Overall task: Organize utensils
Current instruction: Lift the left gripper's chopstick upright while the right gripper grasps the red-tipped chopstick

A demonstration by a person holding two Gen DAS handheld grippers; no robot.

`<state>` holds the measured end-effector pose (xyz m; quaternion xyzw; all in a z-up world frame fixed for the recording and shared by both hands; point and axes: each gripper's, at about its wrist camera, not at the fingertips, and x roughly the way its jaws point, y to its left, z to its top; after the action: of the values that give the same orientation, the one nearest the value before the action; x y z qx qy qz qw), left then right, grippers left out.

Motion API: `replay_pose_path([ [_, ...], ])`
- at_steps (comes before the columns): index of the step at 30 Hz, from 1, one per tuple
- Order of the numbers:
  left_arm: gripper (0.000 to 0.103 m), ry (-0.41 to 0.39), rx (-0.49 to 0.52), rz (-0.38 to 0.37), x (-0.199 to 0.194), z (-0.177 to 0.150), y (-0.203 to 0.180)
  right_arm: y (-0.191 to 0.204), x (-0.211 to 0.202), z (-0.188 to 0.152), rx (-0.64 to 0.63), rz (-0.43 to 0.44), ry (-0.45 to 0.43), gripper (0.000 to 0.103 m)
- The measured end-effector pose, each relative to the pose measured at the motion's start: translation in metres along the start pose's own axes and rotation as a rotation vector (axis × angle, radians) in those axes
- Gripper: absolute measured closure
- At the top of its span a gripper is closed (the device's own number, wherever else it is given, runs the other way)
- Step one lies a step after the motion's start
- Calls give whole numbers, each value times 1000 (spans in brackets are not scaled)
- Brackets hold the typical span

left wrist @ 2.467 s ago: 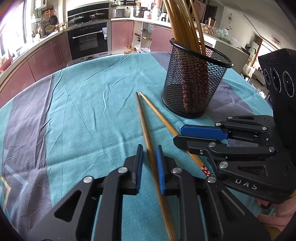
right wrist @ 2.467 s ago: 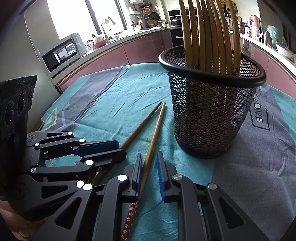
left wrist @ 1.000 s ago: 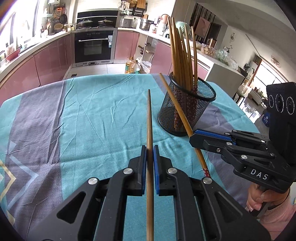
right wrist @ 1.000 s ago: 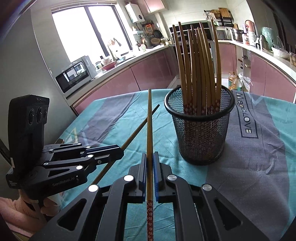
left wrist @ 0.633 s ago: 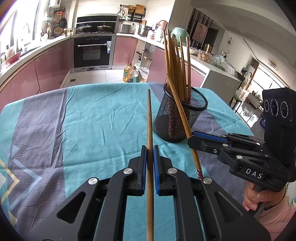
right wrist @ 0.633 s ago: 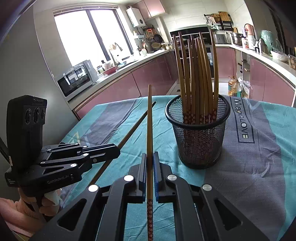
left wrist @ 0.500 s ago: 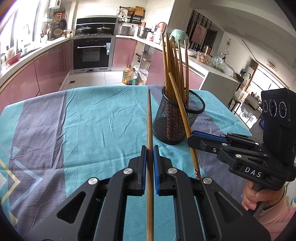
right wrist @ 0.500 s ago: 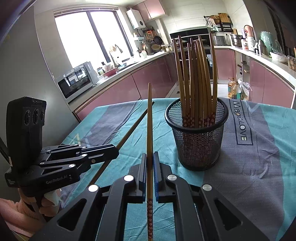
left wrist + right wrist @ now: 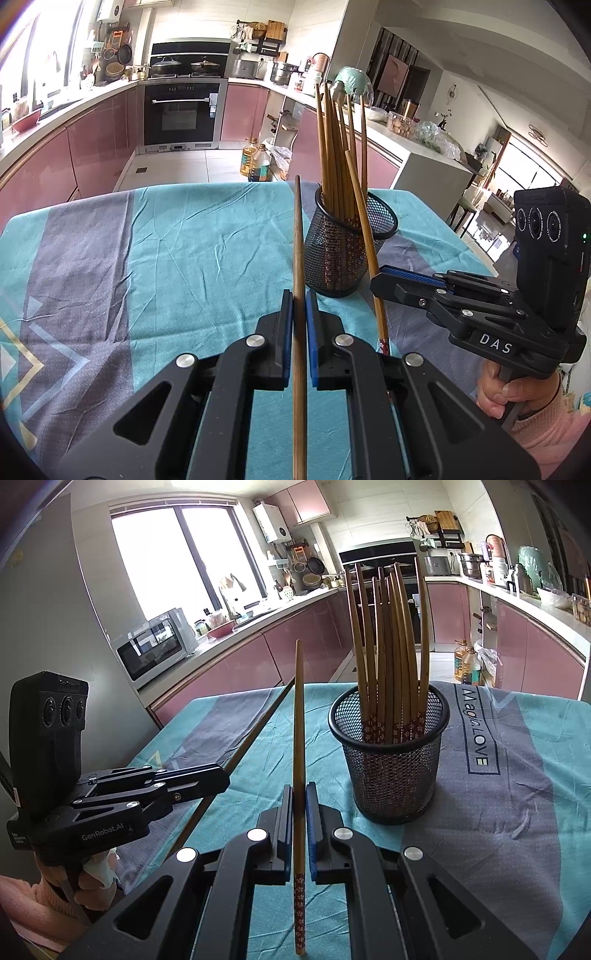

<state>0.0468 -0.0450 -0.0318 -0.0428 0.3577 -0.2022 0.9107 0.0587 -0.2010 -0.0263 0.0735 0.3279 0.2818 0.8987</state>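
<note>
Chopsticks were the job here: one plain chopstick (image 9: 298, 258) sat clamped between the pads of the left gripper (image 9: 299, 314), and a second, with a flowered red end (image 9: 299, 760), was pinched the same way in the right gripper (image 9: 299, 805). Both sticks were lifted clear of the teal tablecloth (image 9: 166, 258), pointing up and away, near the black mesh holder (image 9: 391, 760) already packed with chopsticks.

To finish the step well, each stick probably ought to be tipped upright over the holder's rim and lowered into a gap among the bundle, one hand at a time, so the two do not cross or knock the light holder over.

The right wrist view showed the flowered ends down inside the holder and the cloth's lettering; the left wrist view instead showed the right-hand stick crossing in front of the holder, and the person's hand (image 9: 513, 391) on the handle.
</note>
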Motion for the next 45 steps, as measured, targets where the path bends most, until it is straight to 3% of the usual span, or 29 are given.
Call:
replay_pose_path([
  [45,95,-82,6,-78,-10,15,0,-4,-24,15,-6,-20,-82,97],
])
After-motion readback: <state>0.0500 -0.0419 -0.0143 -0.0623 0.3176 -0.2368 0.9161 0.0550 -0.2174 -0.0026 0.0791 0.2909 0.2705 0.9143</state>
